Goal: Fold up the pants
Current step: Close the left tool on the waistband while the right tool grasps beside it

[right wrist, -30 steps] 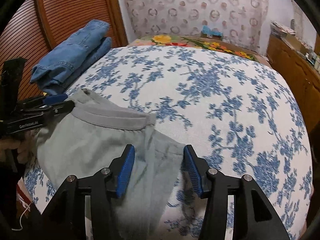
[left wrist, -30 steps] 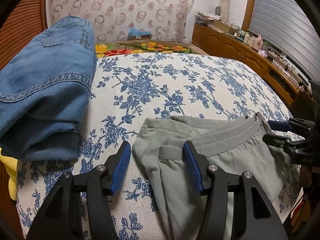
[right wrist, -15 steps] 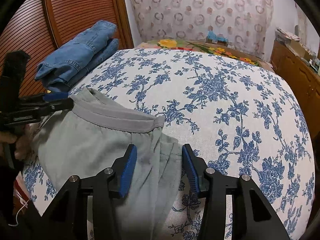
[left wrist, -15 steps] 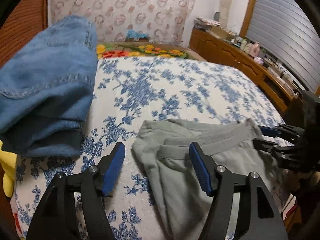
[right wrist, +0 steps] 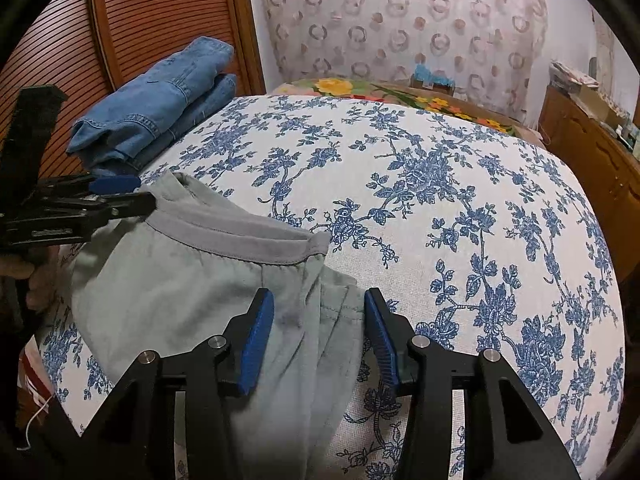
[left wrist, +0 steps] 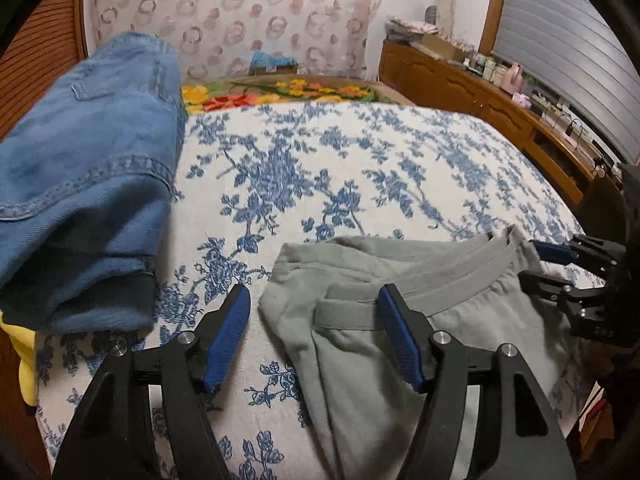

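Grey-green pants (left wrist: 400, 320) lie on the floral bedspread (left wrist: 320, 168), grey waistband (right wrist: 240, 232) facing the far side. My left gripper (left wrist: 316, 336) is open, its jaws standing either side of the waistband's left corner, holding nothing. My right gripper (right wrist: 316, 332) is open over the pants' right edge (right wrist: 332, 312), just behind the waistband's right corner. Each gripper shows in the other view: the right one (left wrist: 560, 268) at the waistband's right end, the left one (right wrist: 116, 196) at its left end.
Folded blue jeans (left wrist: 80, 184) are stacked at the bed's left edge by a slatted wooden door (right wrist: 120, 32). A yellow item (left wrist: 20, 352) sits under them. A wooden dresser (left wrist: 500, 100) with clutter runs along the right. A flowered blanket (left wrist: 280, 92) lies at the head.
Both grippers have pulled back slightly and risen from the pants' waistband corners. Both stay open and the pants lie as before.
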`<action>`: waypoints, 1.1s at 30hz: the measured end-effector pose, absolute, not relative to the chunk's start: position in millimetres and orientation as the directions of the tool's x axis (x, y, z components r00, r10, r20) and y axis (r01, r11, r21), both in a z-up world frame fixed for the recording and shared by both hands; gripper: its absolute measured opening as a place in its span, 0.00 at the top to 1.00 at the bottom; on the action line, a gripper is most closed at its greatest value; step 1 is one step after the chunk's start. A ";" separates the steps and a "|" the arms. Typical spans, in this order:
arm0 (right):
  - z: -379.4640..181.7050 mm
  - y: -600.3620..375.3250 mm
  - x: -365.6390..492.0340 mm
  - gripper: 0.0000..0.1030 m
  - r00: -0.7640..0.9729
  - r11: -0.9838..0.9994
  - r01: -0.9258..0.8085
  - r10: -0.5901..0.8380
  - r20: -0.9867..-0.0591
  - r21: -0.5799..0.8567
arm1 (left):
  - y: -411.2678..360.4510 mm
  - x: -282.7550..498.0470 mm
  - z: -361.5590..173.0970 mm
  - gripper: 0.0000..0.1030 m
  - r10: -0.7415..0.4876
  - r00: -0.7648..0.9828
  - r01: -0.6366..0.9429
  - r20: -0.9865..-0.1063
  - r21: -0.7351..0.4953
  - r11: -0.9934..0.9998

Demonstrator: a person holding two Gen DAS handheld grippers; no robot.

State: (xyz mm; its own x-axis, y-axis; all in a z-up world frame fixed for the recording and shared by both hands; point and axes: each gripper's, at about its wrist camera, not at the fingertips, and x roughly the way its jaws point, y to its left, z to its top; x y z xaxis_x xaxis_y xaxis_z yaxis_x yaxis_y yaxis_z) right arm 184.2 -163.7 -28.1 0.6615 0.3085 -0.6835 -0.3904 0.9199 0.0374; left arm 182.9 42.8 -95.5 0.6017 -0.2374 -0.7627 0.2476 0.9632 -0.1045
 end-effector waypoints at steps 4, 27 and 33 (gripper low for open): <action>-28.1 -164.0 184.1 0.53 0.661 0.920 -0.390 0.308 -0.684 0.037 | 45.9 186.8 -98.4 0.34 -0.268 0.587 0.252 -0.764 -0.142 0.957; -23.5 -162.8 180.4 0.87 0.642 0.899 -0.433 0.356 -0.679 0.062 | 35.3 162.8 -84.2 0.81 -0.373 0.610 0.347 -0.699 -0.187 0.919; -8.0 -167.9 161.0 0.88 0.678 0.894 -0.441 0.389 -0.624 0.078 | 35.7 137.3 -60.5 0.81 -0.383 0.669 0.353 -0.637 -0.182 0.918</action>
State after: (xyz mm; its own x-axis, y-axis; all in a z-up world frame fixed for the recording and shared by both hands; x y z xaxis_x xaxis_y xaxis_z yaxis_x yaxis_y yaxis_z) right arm 161.0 -167.9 -8.0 0.6778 0.3892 -0.6237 -0.4413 0.8939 0.0782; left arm 137.3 35.7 -60.5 0.6694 -0.3829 -0.6366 0.3525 0.9180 -0.1815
